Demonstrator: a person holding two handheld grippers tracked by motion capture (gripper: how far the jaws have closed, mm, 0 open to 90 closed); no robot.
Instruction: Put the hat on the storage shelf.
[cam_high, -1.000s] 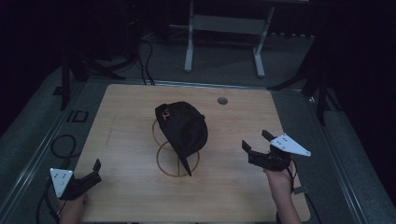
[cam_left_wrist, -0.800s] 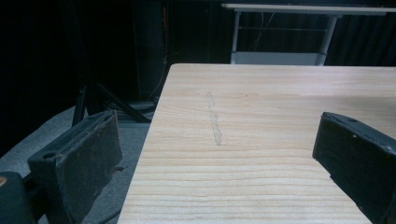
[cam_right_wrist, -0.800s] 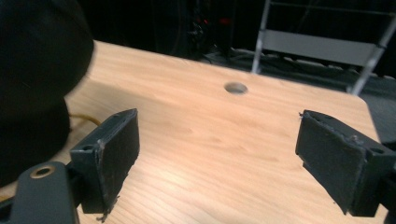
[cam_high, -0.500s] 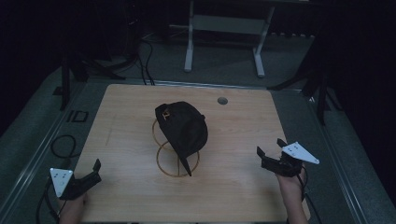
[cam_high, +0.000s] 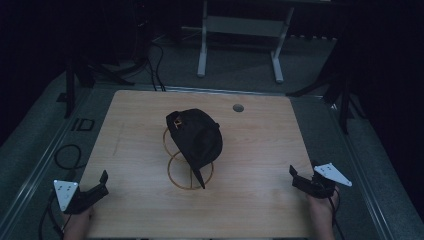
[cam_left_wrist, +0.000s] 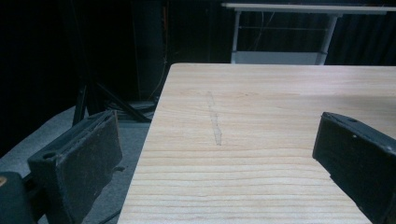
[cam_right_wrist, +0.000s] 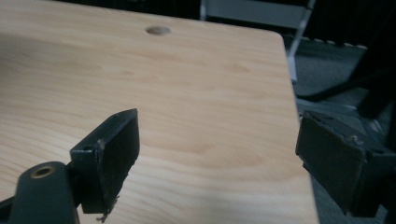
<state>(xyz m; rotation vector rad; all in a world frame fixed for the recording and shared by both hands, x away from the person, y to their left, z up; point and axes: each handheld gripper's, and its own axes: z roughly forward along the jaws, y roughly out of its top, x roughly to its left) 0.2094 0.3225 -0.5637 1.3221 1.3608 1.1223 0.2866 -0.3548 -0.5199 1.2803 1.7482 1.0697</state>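
Note:
A black cap (cam_high: 196, 136) rests on a gold wire stand (cam_high: 186, 172) at the middle of the wooden table (cam_high: 260, 145), brim pointing toward the front edge. My left gripper (cam_high: 97, 186) sits open at the table's front left corner, far from the cap. In the left gripper view its jaws stand wide apart over bare wood (cam_left_wrist: 261, 140) with nothing between them. My right gripper (cam_high: 302, 177) is open at the front right edge. In the right gripper view its jaws straddle the table's right edge (cam_right_wrist: 294, 140), holding nothing.
A round hole (cam_high: 238, 107) marks the table's far side, also seen as a hole (cam_right_wrist: 158, 31) in the right gripper view. Beyond the table stands a white metal frame (cam_high: 240, 30). Cables (cam_high: 67, 155) lie on the grey floor at the left.
My right gripper has moved from near the cap's right side out to the front right edge of the table. The left gripper and the cap have stayed put.

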